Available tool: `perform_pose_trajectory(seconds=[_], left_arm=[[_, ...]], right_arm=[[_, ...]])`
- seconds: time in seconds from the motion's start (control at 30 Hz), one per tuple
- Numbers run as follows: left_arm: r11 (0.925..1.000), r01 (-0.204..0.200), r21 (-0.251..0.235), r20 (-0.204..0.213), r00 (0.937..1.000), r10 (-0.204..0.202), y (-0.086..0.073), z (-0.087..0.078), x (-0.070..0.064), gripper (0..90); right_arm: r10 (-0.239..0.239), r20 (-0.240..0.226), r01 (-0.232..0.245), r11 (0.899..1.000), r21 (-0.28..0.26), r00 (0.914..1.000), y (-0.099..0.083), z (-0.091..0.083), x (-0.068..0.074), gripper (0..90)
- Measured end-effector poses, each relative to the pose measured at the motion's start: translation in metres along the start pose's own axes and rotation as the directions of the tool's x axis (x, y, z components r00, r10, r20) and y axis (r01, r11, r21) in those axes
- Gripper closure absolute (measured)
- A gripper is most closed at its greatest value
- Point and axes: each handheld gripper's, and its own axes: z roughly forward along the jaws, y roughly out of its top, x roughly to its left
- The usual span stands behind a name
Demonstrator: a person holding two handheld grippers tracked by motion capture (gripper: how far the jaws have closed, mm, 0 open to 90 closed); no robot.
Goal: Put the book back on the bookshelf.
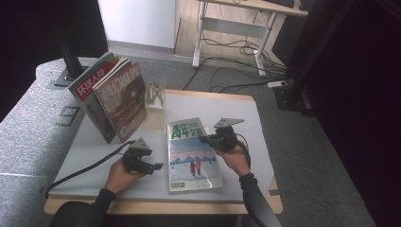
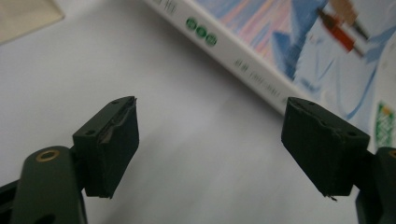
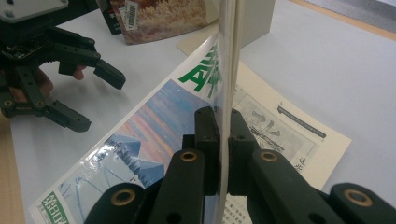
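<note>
1. I am pinching the front cover (image 3: 227,60) of the magazine (image 1: 193,156) in my right tongs (image 3: 223,154); the jaws are closed on the cover's free edge, which is standing upright between them and running straight ahead of them
2. The rest of the magazine is lying flat on the white surface (image 1: 236,111), spread out under and to the left of my right tongs, with the first inner page (image 3: 275,135) showing bare to their right
3. My left tongs (image 2: 210,144) are wide and holding nothing; they are hovering low over the surface, with the magazine's spine edge (image 2: 233,56) just ahead of them and to the right
4. To do this well, I am judging that the grip should stay shallow and firm, so that just the cover is coming up and no inner pages are coming with it
5. I am planning to swing the right tongs in an arc about the spine, not pull straight up, since a straight pull could drag the whole magazine or crease the glossy cover
6. I am readying the left tongs to press down near the spine if the magazine starts sliding
7. The two magazines (image 1: 113,94) propped upright beyond my left tongs are well apart, so I am leaving them alone
</note>
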Motion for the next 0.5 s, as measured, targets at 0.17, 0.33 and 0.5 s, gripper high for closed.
perform_pose_trajectory(seconds=[0.17, 0.33, 0.5], left_arm=[[0.9995, -0.026, -0.016, 0.022, 0.9994, 0.026, 0.014, 0.006, -0.009, 21.8], [0.9993, -0.036, -0.004, 0.037, 0.9987, 0.036, 0.021, 0.014, -0.012, 23.5], [0.9996, -0.027, 0.003, 0.071, 0.9971, 0.027, 0.023, 0.022, -0.012, 23.9]], right_arm=[[-0.007, 0.002, 0.007, 1.000, -0.016, 1.0000, 0.000, -0.007, 0.002, 85.1], [-0.014, 0.002, 0.014, 1.000, -0.026, 0.9999, -0.001, -0.013, 0.005, 85.0], [-0.019, 0.000, 0.019, 0.999, -0.033, 0.9998, -0.002, -0.016, 0.005, 85.1]])
